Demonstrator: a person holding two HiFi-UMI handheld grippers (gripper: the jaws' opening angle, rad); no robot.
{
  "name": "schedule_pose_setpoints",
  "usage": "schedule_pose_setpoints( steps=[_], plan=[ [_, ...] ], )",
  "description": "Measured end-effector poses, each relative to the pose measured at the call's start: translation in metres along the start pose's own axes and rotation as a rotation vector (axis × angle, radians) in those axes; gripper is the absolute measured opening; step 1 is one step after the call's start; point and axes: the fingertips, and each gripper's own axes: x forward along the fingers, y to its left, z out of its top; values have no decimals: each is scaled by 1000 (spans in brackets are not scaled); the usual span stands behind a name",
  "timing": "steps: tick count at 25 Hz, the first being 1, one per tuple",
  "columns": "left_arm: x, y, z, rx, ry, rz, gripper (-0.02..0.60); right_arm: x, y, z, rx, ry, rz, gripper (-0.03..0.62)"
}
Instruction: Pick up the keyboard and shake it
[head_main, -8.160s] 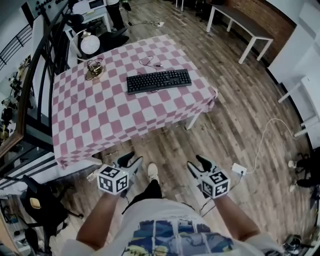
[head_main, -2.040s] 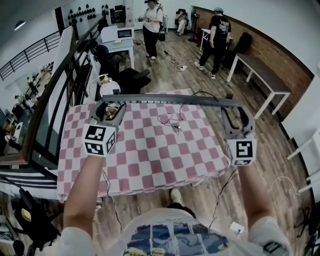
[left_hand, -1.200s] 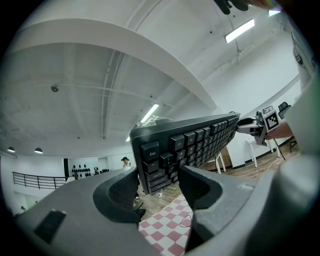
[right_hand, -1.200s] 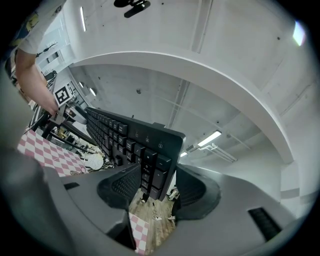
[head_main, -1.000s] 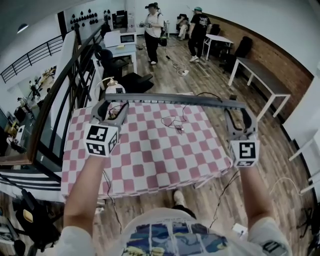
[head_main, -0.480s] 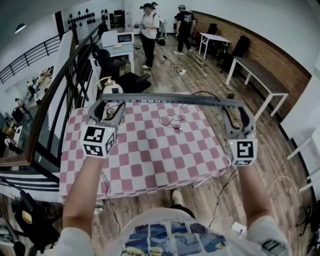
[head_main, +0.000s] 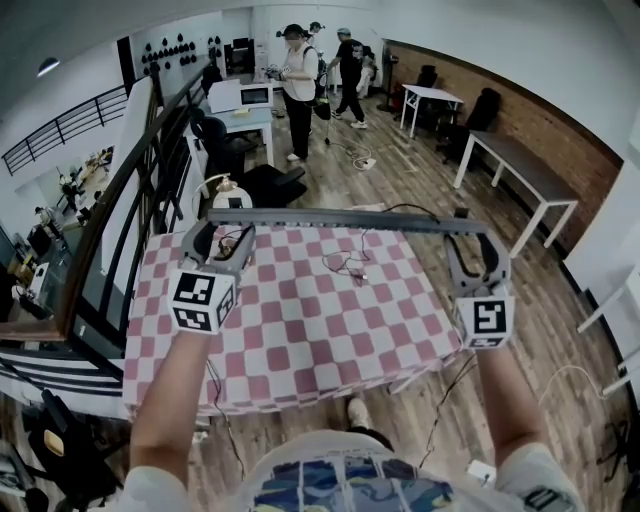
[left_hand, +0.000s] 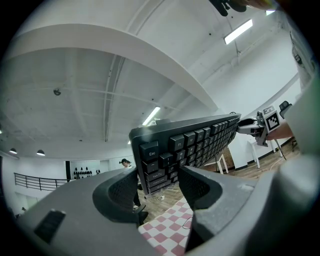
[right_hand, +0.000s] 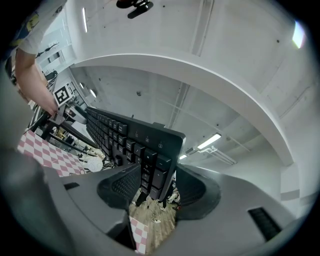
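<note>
Two grips: left tool (head_main: 222, 232) clamps the black keyboard (head_main: 340, 220) at its Esc end, right tool (head_main: 472, 250) the other. Lifted clear of the checkered table (head_main: 300, 320); shaking probably remains.

keyboard (head_main: 345, 219) lifted off the table (head_main: 300, 330), now gripped by left tool (head_main: 224, 231) and right tool (head_main: 472, 241), bystanders (head_main: 297, 80) moved
</note>
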Motion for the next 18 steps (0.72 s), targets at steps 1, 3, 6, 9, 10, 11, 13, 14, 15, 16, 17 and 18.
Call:
schedule_pose_setpoints(
  steps=[1, 3, 6, 9, 10, 11, 13, 14, 15, 16, 17, 18],
  plan=[
    [0, 0, 1, 0, -1, 0, 252, 0, 0, 1, -1, -4, 0, 215],
    [-1, -1, 1, -2, -1, 0, 252, -1, 0, 2, 3, -8, 0, 215],
    [-4, -3, 2, -5, -4, 1, 252, -6, -1, 4, 2, -1, -3, 215],
    [-5, -3, 4, -4, -9, 1, 253, -7, -3, 6, -1, -3, -7, 215],
    [-5, -3, 5, -3, -9, 1, 252, -7, -3, 6, -1, -2, -7, 215],
    [-5, -3, 5, -3, -9, 2, 253, -7, -3, 6, -1, -1, -8, 215],
    [-5, -4, 5, -1, -8, 1, 253, -8, -3, 5, -1, 0, -7, 215],
    [-5, -5, 5, -1, -7, 0, 252, -8, -4, 4, -1, 0, -7, 215],
    [-4, -5, 5, -1, -6, 0, 252, -8, -4, 4, -2, 1, -6, 213],
    [-4, -5, 4, -1, -5, 0, 253, -8, -4, 4, -4, 3, -6, 215],
    [-4, -5, 4, -2, -5, -1, 253, -8, -4, 3, -6, 6, -5, 213],
    [-4, -6, 4, -1, -5, -1, 253, -9, -4, 3, -6, 6, -6, 213]
  ],
)
